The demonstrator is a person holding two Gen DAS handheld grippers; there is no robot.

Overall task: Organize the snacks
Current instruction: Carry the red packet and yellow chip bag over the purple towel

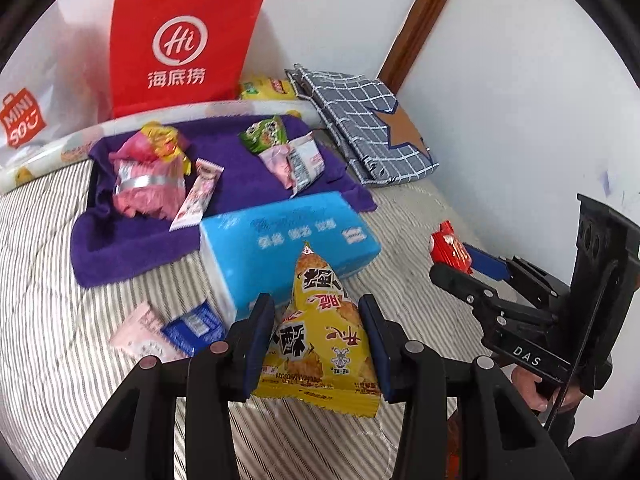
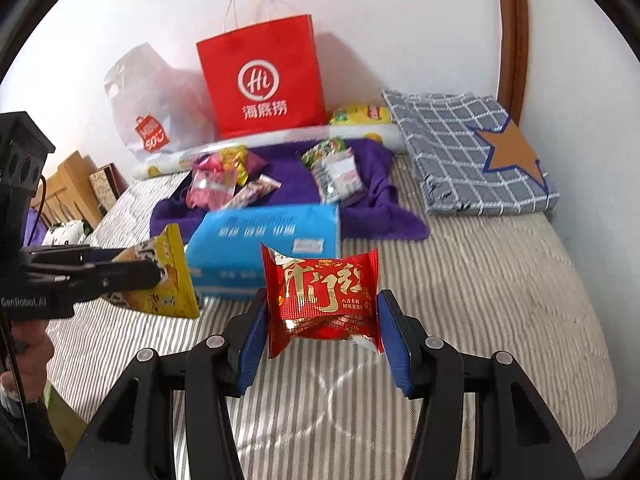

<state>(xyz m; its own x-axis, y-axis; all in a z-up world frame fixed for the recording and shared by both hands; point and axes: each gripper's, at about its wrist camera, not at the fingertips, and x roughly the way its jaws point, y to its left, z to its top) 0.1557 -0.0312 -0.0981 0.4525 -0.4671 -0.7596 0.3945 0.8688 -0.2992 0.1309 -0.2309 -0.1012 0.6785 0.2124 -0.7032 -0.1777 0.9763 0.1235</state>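
Note:
My left gripper (image 1: 318,320) is shut on a yellow triangular snack packet (image 1: 320,336), held above the striped bed; the same yellow packet (image 2: 168,280) shows at the left of the right wrist view. My right gripper (image 2: 322,324) is shut on a red foil snack pack (image 2: 324,296), and that red pack (image 1: 450,246) appears at the right of the left wrist view. Beyond both lies a purple towel (image 1: 240,184) carrying several pink and green snack packets (image 1: 150,172). A pink packet (image 1: 140,334) and a blue one (image 1: 194,326) lie on the bed at the lower left.
A blue tissue pack (image 1: 280,244) lies between the grippers and the towel. A red paper bag (image 2: 262,76) and a white plastic bag (image 2: 154,108) stand against the wall. A folded checked cloth (image 2: 472,152) with a star lies at the right. A person's hand (image 2: 28,354) holds the left gripper.

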